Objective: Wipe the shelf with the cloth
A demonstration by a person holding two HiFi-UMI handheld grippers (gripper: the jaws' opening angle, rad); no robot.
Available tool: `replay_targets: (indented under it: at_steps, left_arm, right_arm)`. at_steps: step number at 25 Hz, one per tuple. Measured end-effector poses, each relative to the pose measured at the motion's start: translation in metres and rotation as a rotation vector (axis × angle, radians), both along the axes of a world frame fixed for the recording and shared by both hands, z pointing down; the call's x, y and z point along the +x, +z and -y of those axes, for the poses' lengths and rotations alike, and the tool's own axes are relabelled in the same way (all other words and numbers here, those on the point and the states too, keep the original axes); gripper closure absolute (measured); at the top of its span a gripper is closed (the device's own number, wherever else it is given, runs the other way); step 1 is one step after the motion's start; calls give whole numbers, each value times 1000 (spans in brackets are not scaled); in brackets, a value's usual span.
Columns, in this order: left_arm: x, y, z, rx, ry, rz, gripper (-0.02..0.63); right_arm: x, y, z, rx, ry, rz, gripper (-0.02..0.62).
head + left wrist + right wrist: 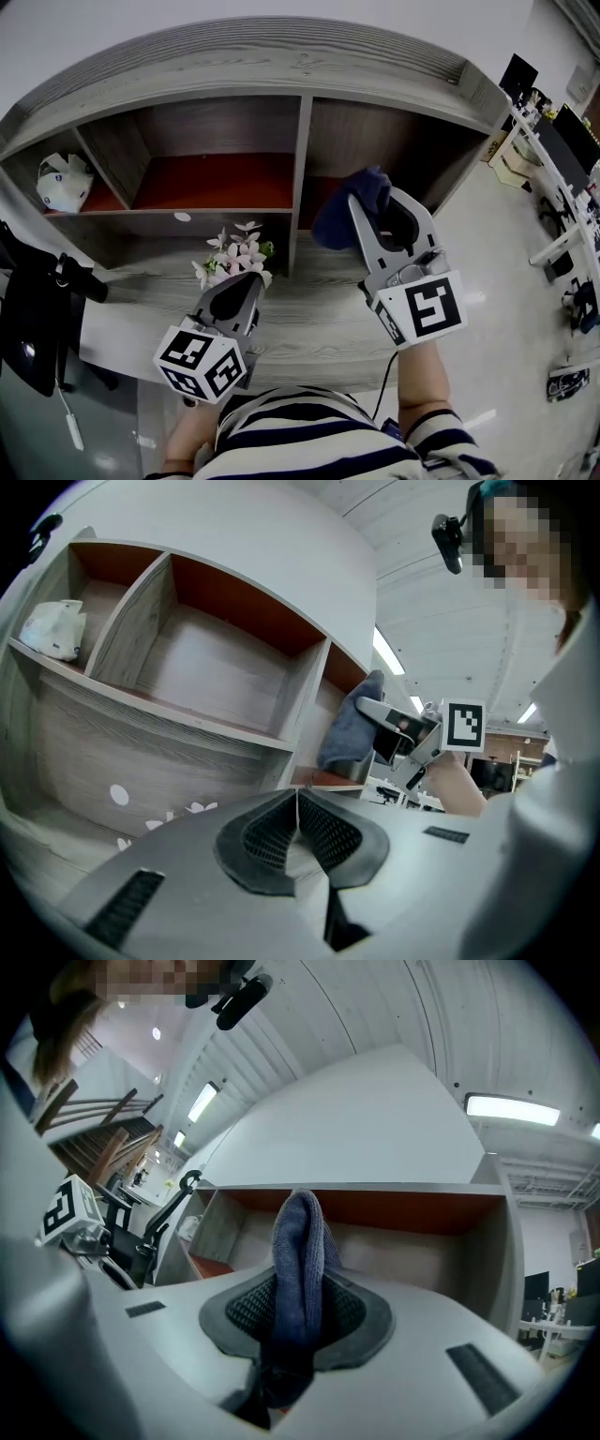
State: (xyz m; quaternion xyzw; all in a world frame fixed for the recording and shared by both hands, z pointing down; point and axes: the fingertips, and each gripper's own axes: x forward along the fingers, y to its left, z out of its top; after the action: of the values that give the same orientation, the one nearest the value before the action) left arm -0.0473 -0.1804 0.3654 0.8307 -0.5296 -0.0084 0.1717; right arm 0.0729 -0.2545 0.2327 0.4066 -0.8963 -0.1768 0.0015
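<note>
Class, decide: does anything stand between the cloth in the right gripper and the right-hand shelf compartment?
Nothing visible does. The cloth in the right gripper faces the open compartment; the flowers stand off to the left.

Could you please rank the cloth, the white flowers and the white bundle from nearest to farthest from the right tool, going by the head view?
1. The cloth: clamped in the right tool, at the right compartment of the shelf.
2. The white flowers: to the left, on the lower surface by the divider.
3. The white bundle: in the far-left compartment.
</note>
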Motion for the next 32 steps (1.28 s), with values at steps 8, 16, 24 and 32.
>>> replay_targets:
  at_steps: [8, 16, 24, 32]
  left_arm:
    - [-9, 2, -5, -6, -31, -6, 586]
    - [-15, 11, -6, -31, -54, -8, 586]
    - [-19, 19, -4, -58, -68, -8, 586]
    - [-18, 26, -1, -76, -69, -8, 586]
  right_arm:
    - [-49, 19, -17, 24, -73, -43, 494]
    - [-64, 85, 0, -46, 13, -139, 494]
    - [-71, 134, 6, -95, 34, -181, 494]
    - [-76, 182, 4, -174, 29, -212, 494]
